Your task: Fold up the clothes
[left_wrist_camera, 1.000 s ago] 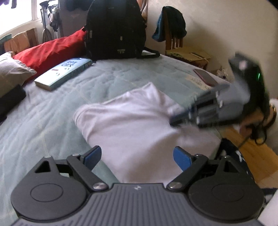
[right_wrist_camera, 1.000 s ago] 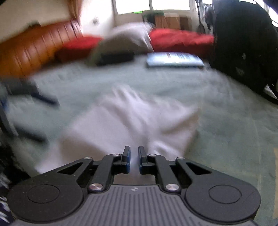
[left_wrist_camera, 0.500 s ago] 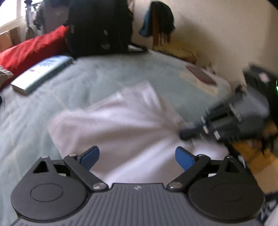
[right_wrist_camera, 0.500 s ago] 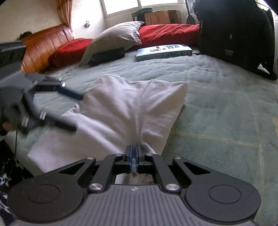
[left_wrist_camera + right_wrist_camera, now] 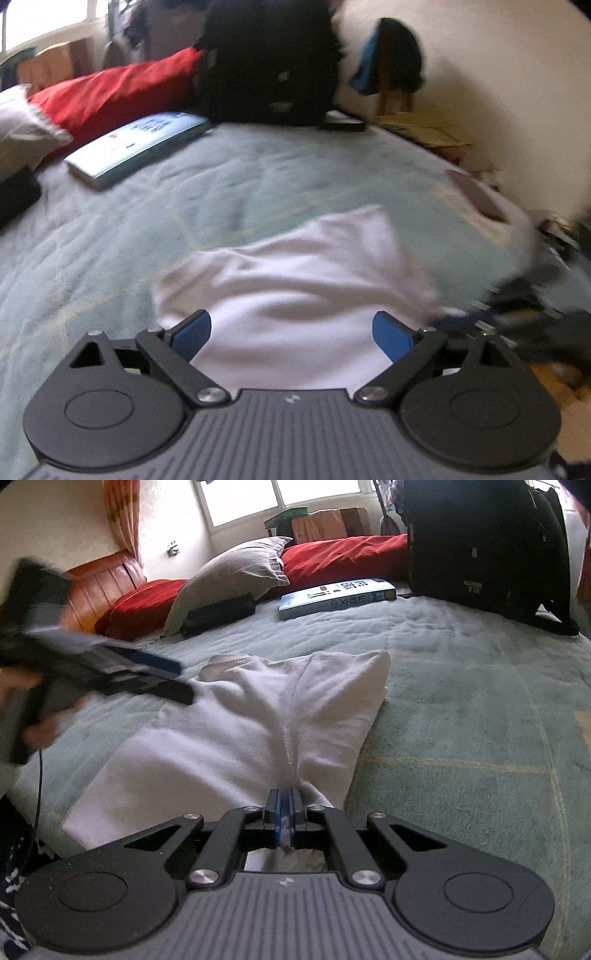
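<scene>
A white garment point(image 5: 236, 731) lies part-folded on the green bedspread point(image 5: 461, 686), its collar end pointing away. My right gripper point(image 5: 284, 814) is shut on the garment's near edge, with cloth bunched between the blue pads. My left gripper point(image 5: 291, 334) is open and hovers low over the garment point(image 5: 295, 280), with nothing between its fingers. From the right wrist view, the left gripper point(image 5: 181, 681) shows blurred at the garment's left side, near the collar. The right gripper point(image 5: 517, 317) appears in the left wrist view as a dark blur at the garment's right edge.
A blue-and-white book point(image 5: 336, 596) and a black backpack point(image 5: 484, 550) sit at the far side of the bed. Red pillows point(image 5: 343, 555), a grey pillow point(image 5: 236, 572) and a black pouch point(image 5: 218, 614) lie near the headboard. A phone point(image 5: 476, 194) rests by the bed's right edge.
My right gripper has closed on the garment's near edge. The left gripper, still open, has shifted along the garment's left side toward the collar end.
</scene>
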Demonstrator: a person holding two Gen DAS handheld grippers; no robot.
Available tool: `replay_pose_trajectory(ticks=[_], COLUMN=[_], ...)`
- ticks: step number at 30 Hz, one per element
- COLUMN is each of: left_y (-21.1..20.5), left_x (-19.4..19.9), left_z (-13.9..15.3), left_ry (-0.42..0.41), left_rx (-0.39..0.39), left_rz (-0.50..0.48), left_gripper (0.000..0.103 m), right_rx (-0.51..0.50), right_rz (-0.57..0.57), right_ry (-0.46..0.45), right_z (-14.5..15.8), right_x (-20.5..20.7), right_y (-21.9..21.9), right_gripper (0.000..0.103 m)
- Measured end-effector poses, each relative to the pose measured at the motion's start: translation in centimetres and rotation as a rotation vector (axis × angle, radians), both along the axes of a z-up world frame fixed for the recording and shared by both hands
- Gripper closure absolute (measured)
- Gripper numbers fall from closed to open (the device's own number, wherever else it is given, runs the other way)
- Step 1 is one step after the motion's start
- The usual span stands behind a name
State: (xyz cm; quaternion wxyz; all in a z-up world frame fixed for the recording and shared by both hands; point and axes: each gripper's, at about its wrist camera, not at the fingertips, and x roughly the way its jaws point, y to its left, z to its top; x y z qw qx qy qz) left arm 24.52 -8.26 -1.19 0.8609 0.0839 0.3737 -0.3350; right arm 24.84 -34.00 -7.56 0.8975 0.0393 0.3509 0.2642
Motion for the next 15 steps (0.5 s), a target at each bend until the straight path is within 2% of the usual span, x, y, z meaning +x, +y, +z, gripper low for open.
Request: replay_pose_trajectory(ticks=[3,5,7,10,11,14,15], left_y=[0.0,-0.1,-0.3,0.0,0.3,0.6,0.8], left_x=[-3.1,-4.2,-5.2,-6.4,-6.7,-7.2,-7.1], left_z=[-0.6,-2.2,-3.0,-1.6,-1.1,-0.1,0.0], left_ry=[0.059,0.124,0.099,0.081,0.079,0.036,0.023], left_rx=[-0.039,-0.034,-0.011,-0.034,-0.051,-0.049,-0.044], left_rz=[-0.043,-0.026,0.001,0.041,0.052,0.096,0.102], left_gripper=[0.009,0.009,0.009,0.009,0.008,0.008,0.008], right_rx=[-0.001,0.0,-0.005,-0.013,-0.015,-0.012,-0.024], right_rz=[-0.015,-0.023,-0.03,-0.041,-0.041,-0.023,-0.016], right_ry=[-0.006,-0.007,-0.007,-0.007,-0.011,-0.042,-0.063], right_z=[0.0,0.0,0.1,0.3,0.6,1.9,2.3], right_x=[-0.1,-0.1,-0.2,-0.2,-0.3,-0.9,-1.1], right_y=[0.1,0.2,0.3,0.6,0.8,1.6,2.0], right_gripper=[0.099,0.099,0.099,0.098,0.094,0.067,0.064])
